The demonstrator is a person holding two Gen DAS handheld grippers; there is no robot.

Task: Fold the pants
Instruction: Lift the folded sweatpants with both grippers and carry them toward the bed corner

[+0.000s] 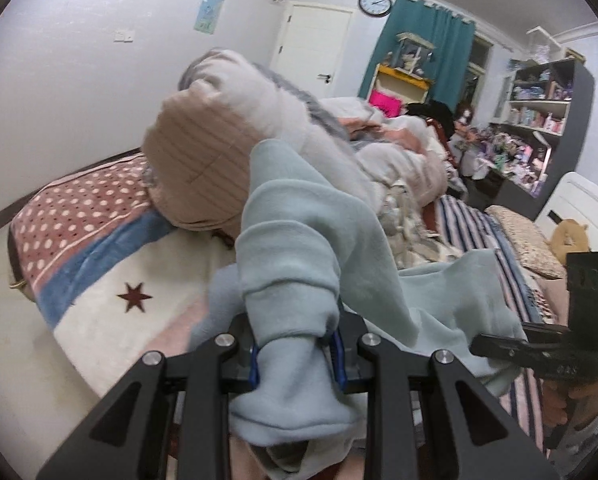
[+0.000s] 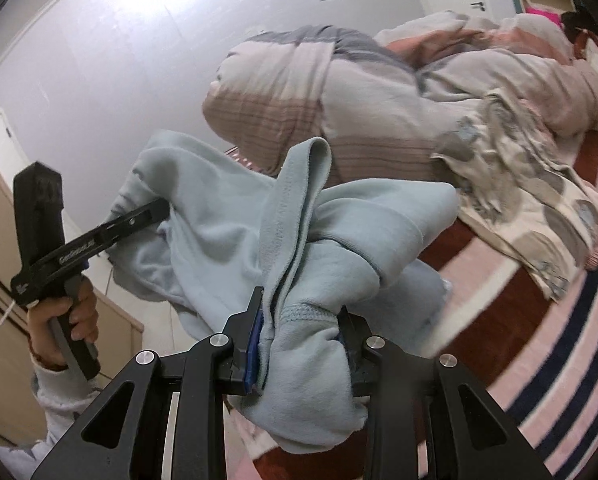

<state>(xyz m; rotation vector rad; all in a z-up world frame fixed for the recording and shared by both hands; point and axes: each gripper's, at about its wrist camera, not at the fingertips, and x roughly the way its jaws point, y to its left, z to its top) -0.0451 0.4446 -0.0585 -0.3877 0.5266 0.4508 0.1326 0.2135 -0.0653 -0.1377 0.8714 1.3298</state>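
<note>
over the striped bed (image 2: pixel 539 360), left gripper (image 1: pixel 297 354) and right gripper (image 2: pixel 303 344) each clamp pale blue pants (image 2: pixel 227 248); gripper lettering unreadable.

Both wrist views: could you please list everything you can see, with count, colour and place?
pants: one, pale blue, bunched between both grippers above the bed
bed cover: one, red dotted, blue and white with a star, on the bed
rolled quilt: one, pink and grey, along the bed by the wall
patterned cloth: one, cream and grey, beside the quilt
clock: one, dark rim, on the wall
curtain: one, teal, far wall
shelves: one unit, grey, crowded
left gripper: black, shut on pants
right gripper: black, shut on pants
hand: holding the left gripper's handle
</note>
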